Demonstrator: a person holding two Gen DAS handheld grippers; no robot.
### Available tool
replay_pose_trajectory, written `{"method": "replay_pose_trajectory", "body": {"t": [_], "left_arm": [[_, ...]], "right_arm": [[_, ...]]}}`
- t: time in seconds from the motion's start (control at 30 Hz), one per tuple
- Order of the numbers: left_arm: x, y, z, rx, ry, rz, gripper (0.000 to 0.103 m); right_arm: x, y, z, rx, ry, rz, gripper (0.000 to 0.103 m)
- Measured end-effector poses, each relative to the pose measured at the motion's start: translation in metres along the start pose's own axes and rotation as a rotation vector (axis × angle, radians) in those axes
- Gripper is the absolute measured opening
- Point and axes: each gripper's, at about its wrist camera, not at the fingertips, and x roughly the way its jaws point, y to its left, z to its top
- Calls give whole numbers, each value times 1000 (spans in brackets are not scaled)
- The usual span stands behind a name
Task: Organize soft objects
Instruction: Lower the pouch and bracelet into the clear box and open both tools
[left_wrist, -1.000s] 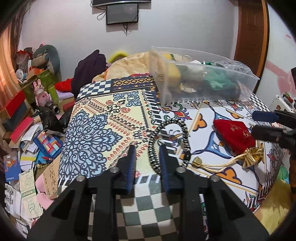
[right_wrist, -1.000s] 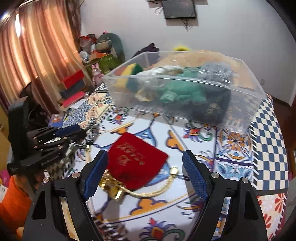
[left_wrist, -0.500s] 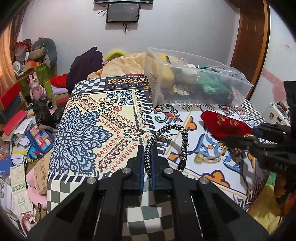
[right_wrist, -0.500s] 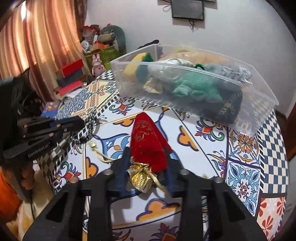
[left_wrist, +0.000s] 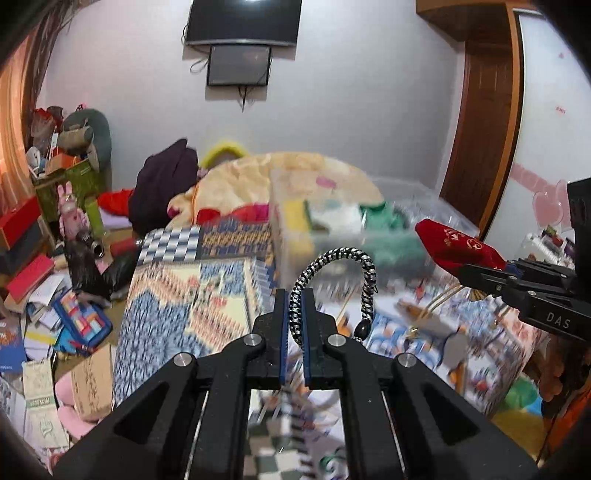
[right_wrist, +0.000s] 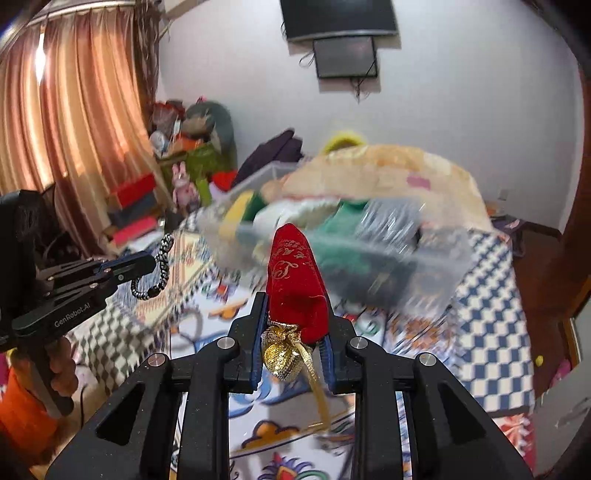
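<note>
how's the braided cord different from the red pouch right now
The braided cord is a thin black-and-white loop; the red pouch is broad velvet with gold trim. The left gripper pinches the cord, the right gripper the pouch. Both are held off the table.
</note>
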Motion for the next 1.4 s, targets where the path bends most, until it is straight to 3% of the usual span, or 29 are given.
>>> {"method": "replay_pose_trajectory", "body": {"t": [0.33,0.5,1.0,1.1,1.23,1.4], "left_arm": [[11,-14,53,-19,-85,-22,5],[27,-16,70,-25,-86,-19,5],[93,-19,71,-25,33,-27,5],[98,-24,66,-3,54,-28,5],[96,-29,63,22,57,-25,5],[83,-30,65,13,38,-53,5]], "right_arm": [[-16,-9,48,-5,-149,-45,23],[-5,-7,64,-17,-171,-56,23],[63,-17,52,-11,-19,-74,26],[68,-19,47,-15,8,-79,33],[63,-20,46,-21,8,-86,51],[50,-21,51,-24,-13,-96,56]]}}
